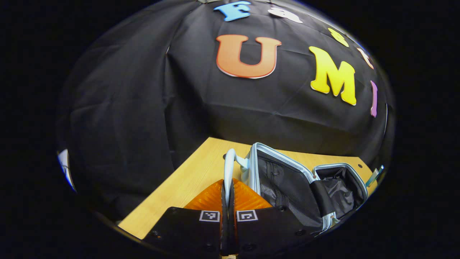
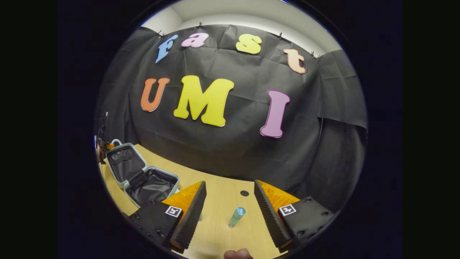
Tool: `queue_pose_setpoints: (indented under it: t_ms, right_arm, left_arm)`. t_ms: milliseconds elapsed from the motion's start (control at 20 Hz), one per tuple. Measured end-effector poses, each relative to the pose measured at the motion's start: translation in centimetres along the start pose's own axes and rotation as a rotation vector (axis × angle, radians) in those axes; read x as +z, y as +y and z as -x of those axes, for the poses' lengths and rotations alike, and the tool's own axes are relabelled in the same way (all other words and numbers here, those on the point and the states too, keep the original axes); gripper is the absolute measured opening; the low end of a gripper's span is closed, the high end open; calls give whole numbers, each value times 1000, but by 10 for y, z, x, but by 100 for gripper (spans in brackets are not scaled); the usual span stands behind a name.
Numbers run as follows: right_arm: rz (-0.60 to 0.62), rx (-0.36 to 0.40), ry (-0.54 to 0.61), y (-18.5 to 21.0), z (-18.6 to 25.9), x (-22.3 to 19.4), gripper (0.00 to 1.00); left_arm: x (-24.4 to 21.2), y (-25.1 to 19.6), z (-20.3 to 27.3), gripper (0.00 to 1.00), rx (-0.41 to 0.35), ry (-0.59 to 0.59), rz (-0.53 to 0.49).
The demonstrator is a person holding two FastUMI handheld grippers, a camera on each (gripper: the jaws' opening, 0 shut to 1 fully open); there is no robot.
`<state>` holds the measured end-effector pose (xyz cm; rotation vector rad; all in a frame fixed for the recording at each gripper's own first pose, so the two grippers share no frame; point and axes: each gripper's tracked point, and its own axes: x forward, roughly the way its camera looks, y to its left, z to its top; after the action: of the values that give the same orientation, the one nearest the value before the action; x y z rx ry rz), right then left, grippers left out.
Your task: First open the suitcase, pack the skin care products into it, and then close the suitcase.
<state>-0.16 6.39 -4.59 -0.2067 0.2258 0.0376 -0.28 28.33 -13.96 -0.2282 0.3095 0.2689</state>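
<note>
Two fingers of the left gripper [image 1: 228, 201] are pressed together on the pale handle [image 1: 228, 169] of the suitcase [image 1: 287, 183], pinching it tight. The suitcase lies open on the wooden table [image 1: 187, 183]. Its lid stands up right behind the handle, and its dark inside is on the far side of the lid.

The right gripper [image 2: 230, 205] has its fingers spread wide, with nothing between them but air. A small blue-green bottle [image 2: 236, 217] stands on the table in the gap, touching neither finger. It is well away from the suitcase [image 2: 143, 176], with the gripper's near finger in between. A small dark hole [image 2: 244, 193] in the table is just past the bottle.

The right gripper view shows the whole open suitcase, both halves lined in dark cloth. The left gripper view shows the pinched handle up close. A fingertip [image 2: 238, 254] peeks in at the bottom of the right gripper view.
</note>
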Motion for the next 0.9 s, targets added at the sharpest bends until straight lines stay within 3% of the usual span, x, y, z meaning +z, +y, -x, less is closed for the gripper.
queue_pose_setpoints:
  t_ms: [200,350,400,500,700,900]
  right_arm:
    - [38,24,-3,14,-4,4,79]
    - [34,28,-1,17,-8,5,80]
    - [30,31,3,18,-10,4,79]
    - [22,37,7,20,-13,2,80]
    - [-21,56,-2,23,-16,1,79]
    - [-68,56,-22,13,-14,-3,79]
  left_arm:
    - [-28,14,-18,5,-43,57,165]
    - [-53,24,-18,7,-20,117,184]
    - [-56,23,-17,22,-24,121,179]
    - [-47,26,-13,33,6,102,156]
    - [0,-7,23,91,6,2,89]
    - [52,-66,73,97,52,-102,-51]
